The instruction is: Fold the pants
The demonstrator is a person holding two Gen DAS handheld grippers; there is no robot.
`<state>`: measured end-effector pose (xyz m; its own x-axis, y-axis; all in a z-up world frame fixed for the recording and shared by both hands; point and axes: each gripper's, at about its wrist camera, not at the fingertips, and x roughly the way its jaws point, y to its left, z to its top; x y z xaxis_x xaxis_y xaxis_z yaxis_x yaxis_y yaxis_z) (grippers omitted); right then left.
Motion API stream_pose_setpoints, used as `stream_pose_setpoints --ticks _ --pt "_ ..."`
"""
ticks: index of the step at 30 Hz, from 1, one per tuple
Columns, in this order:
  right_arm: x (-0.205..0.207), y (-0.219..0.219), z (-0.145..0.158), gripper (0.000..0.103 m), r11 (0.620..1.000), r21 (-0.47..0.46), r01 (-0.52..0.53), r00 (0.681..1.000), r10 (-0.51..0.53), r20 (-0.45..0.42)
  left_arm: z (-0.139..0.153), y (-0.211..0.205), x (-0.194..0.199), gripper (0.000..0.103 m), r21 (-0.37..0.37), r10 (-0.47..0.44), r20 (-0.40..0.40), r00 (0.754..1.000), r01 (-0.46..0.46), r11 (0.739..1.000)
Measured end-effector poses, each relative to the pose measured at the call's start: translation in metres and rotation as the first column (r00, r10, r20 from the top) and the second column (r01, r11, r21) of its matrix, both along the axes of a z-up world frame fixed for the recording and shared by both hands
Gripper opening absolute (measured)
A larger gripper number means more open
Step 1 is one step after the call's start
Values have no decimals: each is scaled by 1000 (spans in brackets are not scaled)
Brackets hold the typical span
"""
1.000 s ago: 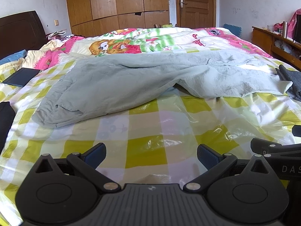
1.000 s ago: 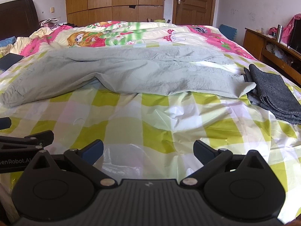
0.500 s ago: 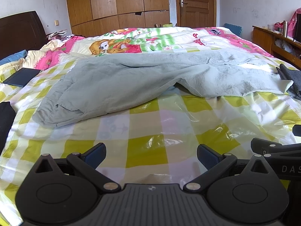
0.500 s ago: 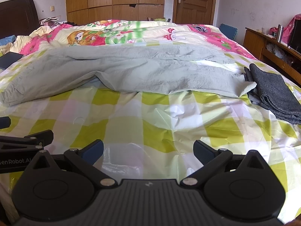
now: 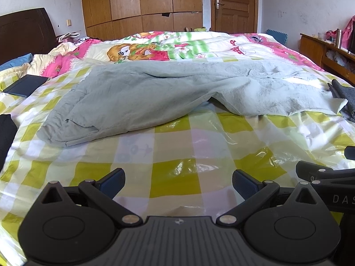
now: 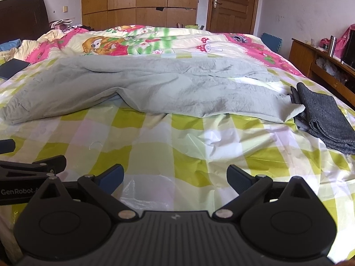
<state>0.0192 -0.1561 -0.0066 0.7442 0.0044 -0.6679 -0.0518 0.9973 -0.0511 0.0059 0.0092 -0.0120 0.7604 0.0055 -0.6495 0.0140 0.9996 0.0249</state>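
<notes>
- Pants (image 5: 155, 102), grey and unfolded, lie spread across the bed (image 5: 173, 155), legs towards the right.
- Left claw (image 5: 178, 182) hovers spread wide and empty, short of the pants.
- Right claw (image 6: 175, 177) likewise gapes empty.
- Folded dark cloth (image 6: 321, 115) touches the pants' right end.

free: checked sheet (image 5: 177, 146) before grey pants (image 5: 142, 102) | right: folded dark cloth (image 6: 321, 113) | left: dark tablet (image 5: 25, 85)

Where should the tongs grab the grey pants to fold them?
Probably the two ends of the grey pants: left tongs on the near-left end, right tongs on the loose right end, coming in low from the front, where both edges lie open.
</notes>
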Motion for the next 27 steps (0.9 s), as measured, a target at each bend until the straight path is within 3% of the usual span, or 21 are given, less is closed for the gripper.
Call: stream_pose_setpoints --ticks 7,13,16,21,23,25,27 --pt "19 26 10 99 996 -34 -82 996 84 31 6 17 7 103 35 -14 22 1000 14 999" --pt "59 83 19 99 959 -70 -276 957 281 68 12 86 24 103 101 85 64 994 -91 991" --pt "80 126 15 99 901 -117 -417 902 427 67 11 129 42 103 132 131 53 990 -137 982" --pt "99 198 5 97 755 -211 -621 763 644 56 4 181 65 103 140 141 34 989 -144 980" --pt "105 221 -1 92 696 -218 -684 709 705 26 -2 199 75 90 147 146 -2 989 -144 979" --pt "111 242 -8 89 643 -199 -740 659 752 -17 -8 218 85 79 82 144 -52 988 -140 987" --pt "119 257 -19 84 611 -191 -768 632 771 -74 -17 229 96 70 21 106 -89 990 -104 994"
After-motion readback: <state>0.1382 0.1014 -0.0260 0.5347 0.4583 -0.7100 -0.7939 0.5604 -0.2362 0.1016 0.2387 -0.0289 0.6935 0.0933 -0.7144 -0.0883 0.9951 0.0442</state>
